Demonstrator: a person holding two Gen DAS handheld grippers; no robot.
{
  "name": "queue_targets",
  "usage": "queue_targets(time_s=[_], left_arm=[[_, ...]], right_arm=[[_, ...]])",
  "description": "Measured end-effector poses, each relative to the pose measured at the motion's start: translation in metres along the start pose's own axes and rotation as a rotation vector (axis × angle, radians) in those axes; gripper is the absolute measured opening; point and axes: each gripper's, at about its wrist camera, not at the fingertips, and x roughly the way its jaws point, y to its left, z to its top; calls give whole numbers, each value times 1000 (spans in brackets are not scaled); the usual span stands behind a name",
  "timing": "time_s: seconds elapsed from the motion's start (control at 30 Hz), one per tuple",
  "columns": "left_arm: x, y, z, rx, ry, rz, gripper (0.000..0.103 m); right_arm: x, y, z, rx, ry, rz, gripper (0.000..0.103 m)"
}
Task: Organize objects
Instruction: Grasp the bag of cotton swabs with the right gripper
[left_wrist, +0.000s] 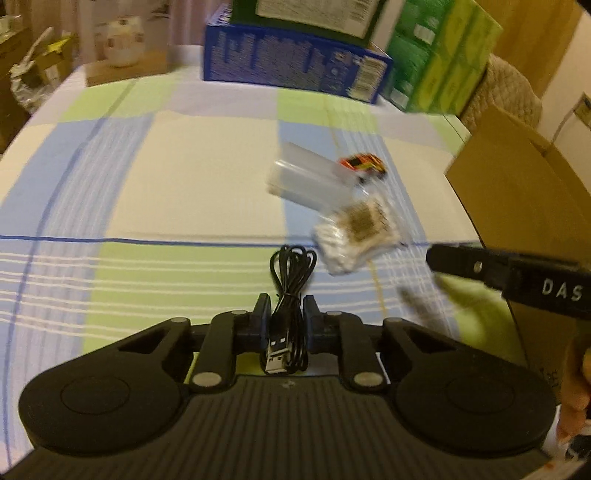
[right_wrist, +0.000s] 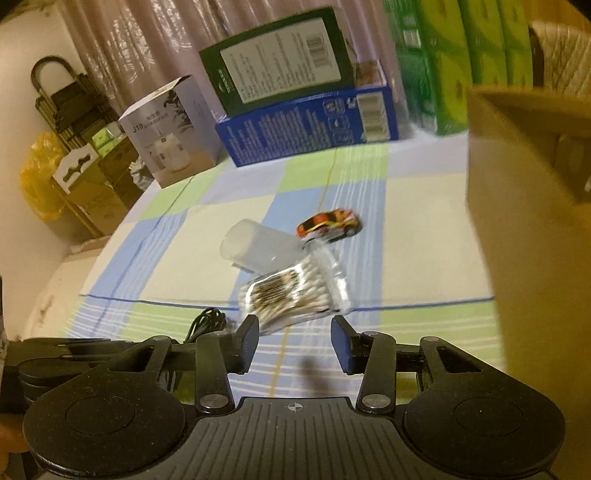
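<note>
Cable clamped in the left tool, right tool empty before the swab packet.

Left tool (left_wrist: 285, 314) closed on a bundled black USB cable (left_wrist: 290, 295), gripped mid-coil so plug and loops hang together, lifted off the checked table (left_wrist: 184, 177). Right tool (right_wrist: 294, 341) spread wide, holding nothing, aimed just short of the cotton swab packet (right_wrist: 291, 293), probably next for pickup. Beyond: clear plastic tube (right_wrist: 255, 245) touching the packet, toy car (right_wrist: 328, 223) just beside. Cardboard box (right_wrist: 517, 192) open at the right, likely the destination, hence both tools angled that way.
</note>
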Motion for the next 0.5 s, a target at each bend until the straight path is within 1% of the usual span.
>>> queue_targets(time_s=[0.1,0.17,0.2,0.27,0.4,0.5], left_arm=[[-5,13,4,-26,-24,12,13],[-7,18,7,-25,-36,28,13],[-8,20,7,-21,-41,38,13],[-7,24,9,-14,-38,45,13],[-3,27,7,-5,-19,44,13],[-2,26,6,2,-16,60,15]], right_arm=[[12,2,2,26,21,10,43],[20,2,4,49,29,12,54],[24,2,5,62,29,10,61],[32,0,7,79,25,1,63],[44,2,12,72,-6,-42,66],[53,4,13,67,-33,-73,69]])
